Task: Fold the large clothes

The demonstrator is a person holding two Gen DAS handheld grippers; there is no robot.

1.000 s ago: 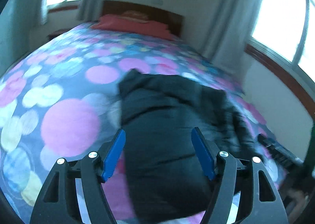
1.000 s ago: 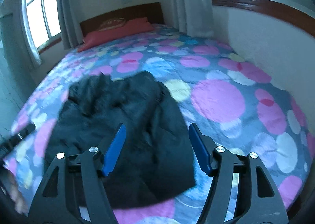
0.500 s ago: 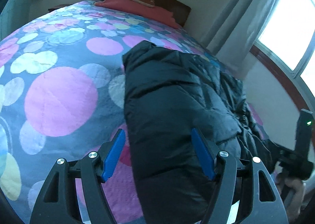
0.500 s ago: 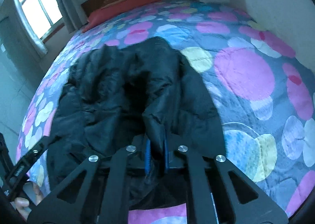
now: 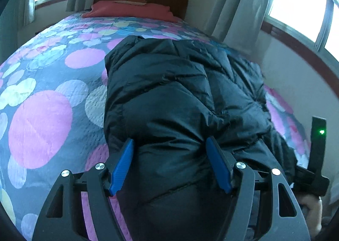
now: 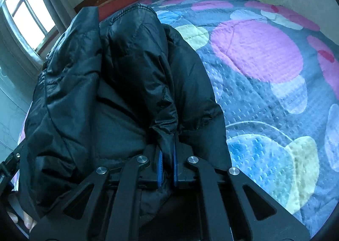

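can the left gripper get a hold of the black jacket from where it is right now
Probably yes. The left gripper is open with the black jacket bulging between its blue fingers, nothing in the way. The right gripper already pinches a fold.

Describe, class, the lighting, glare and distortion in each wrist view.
Left wrist: the windows blow out to white glare, fisheye bends the bedspread into a dome, and the black jacket stays dim but sharp. Right wrist: daylight from the window puts a sheen on the jacket pinched by the right gripper; edges curve strongly.
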